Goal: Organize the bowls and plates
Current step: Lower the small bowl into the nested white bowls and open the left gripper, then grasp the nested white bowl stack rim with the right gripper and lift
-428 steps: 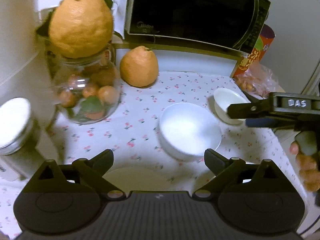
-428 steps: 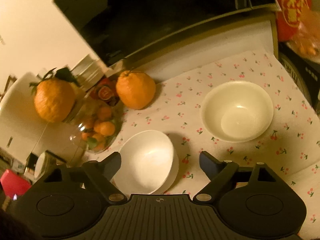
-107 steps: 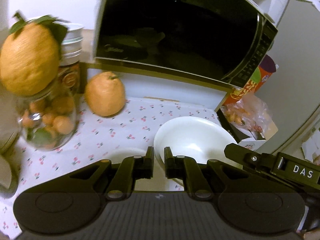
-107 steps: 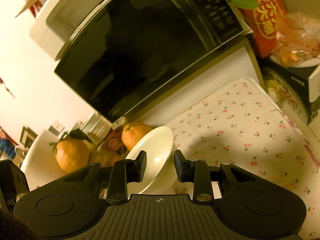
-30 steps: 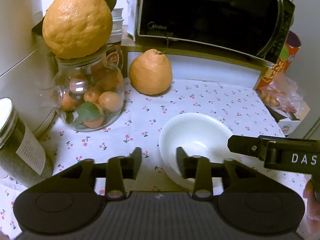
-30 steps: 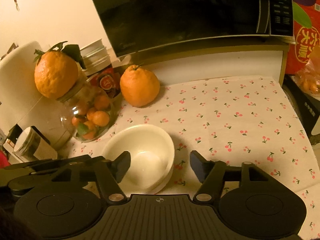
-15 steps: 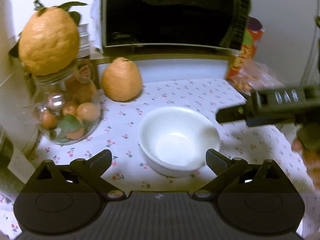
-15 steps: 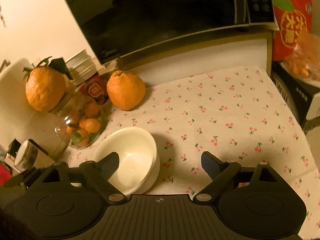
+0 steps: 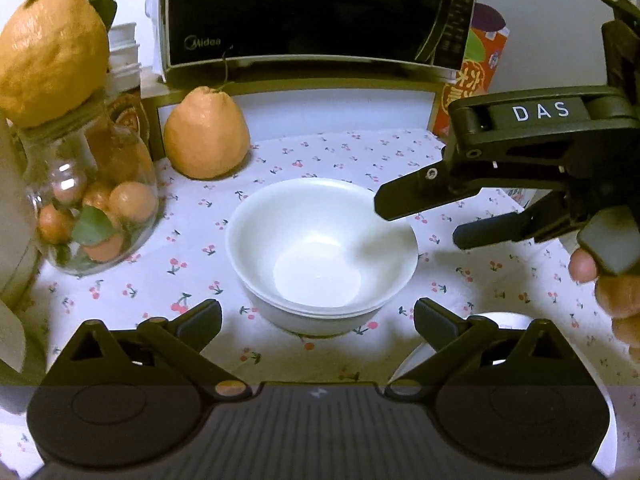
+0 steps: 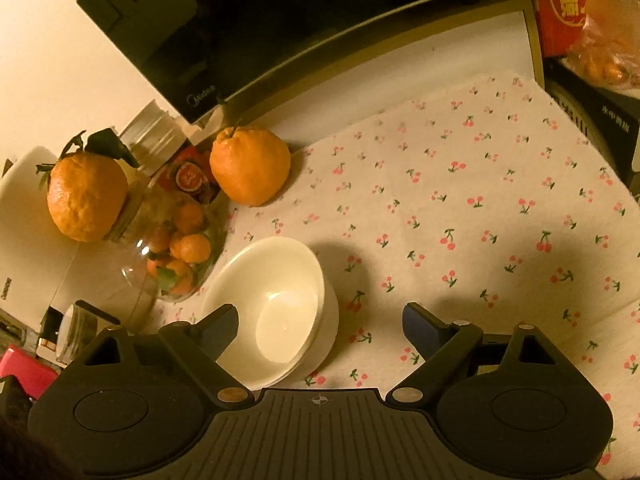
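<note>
Both grippers spread and empty over the nested bowls

Our left gripper (image 9: 318, 314) has its jaws wide apart, holding nothing, and the right gripper (image 10: 320, 322) is just as wide and empty, so we judge the stacking step done. The 2 bowls (image 9: 322, 252) sit nested on the cherry-print cloth (image 9: 340, 148), near the glass jar (image 9: 90, 200) and the loose orange (image 9: 206, 134) before the microwave (image 9: 316, 12). A pale plate rim (image 9: 492, 316) shows near our left gripper's right finger, probably the next piece to sort.
</note>
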Tool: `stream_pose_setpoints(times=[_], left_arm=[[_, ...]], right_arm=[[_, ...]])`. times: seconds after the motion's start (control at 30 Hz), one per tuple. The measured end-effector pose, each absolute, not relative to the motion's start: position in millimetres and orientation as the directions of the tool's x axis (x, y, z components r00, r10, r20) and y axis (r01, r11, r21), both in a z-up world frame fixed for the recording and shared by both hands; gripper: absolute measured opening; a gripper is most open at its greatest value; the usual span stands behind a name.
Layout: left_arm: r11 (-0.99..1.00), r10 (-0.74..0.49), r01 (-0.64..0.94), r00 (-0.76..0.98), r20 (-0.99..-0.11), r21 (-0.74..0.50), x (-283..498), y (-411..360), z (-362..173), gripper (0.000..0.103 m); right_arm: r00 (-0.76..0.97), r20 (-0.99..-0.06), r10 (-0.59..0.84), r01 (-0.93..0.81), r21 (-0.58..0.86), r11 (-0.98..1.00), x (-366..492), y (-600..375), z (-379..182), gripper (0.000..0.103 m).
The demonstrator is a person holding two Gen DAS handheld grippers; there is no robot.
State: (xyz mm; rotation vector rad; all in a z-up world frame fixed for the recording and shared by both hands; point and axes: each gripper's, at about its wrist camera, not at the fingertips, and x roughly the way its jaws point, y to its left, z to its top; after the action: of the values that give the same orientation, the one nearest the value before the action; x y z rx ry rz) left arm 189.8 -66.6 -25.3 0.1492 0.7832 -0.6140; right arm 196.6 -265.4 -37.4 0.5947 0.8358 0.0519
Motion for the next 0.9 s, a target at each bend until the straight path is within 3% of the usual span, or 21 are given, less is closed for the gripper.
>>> stream_pose_setpoints(times=[0.9], left_arm=[[0.8,-0.504,0.579,0.51,-0.697,-0.155,214,-75,-42,0.096]], right_arm=[[0.659,-0.696,0.286,0.237,0.552,0.799,227,-259,-57,0.089]])
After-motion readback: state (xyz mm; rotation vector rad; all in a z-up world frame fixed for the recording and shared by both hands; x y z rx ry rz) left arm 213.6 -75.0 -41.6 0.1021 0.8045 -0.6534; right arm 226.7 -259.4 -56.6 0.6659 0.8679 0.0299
